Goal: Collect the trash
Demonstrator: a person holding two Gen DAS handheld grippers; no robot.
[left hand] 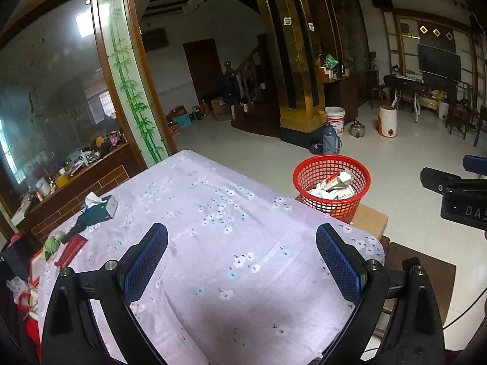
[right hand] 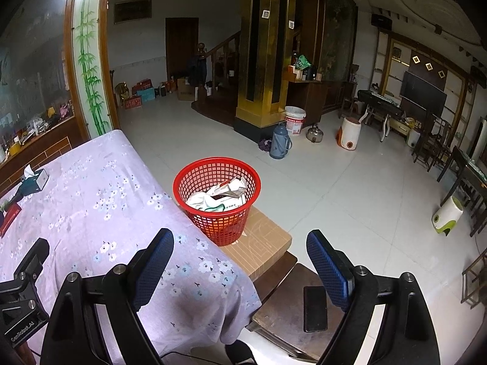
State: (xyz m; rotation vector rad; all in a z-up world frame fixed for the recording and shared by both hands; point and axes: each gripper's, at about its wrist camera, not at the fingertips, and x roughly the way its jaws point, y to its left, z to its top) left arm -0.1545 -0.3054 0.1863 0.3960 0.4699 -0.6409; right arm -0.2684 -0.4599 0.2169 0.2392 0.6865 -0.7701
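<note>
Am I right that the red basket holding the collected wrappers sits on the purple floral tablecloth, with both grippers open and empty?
Not quite: the red basket sits on a cardboard box beside the table, off the tablecloth, as the right wrist view shows. The left gripper and right gripper are open and empty.

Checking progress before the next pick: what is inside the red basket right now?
The red basket holds crumpled white paper and packaging, filling roughly its lower half. Whatever lies underneath that pile is covered. Both grippers, left and right, are open and empty.
</note>
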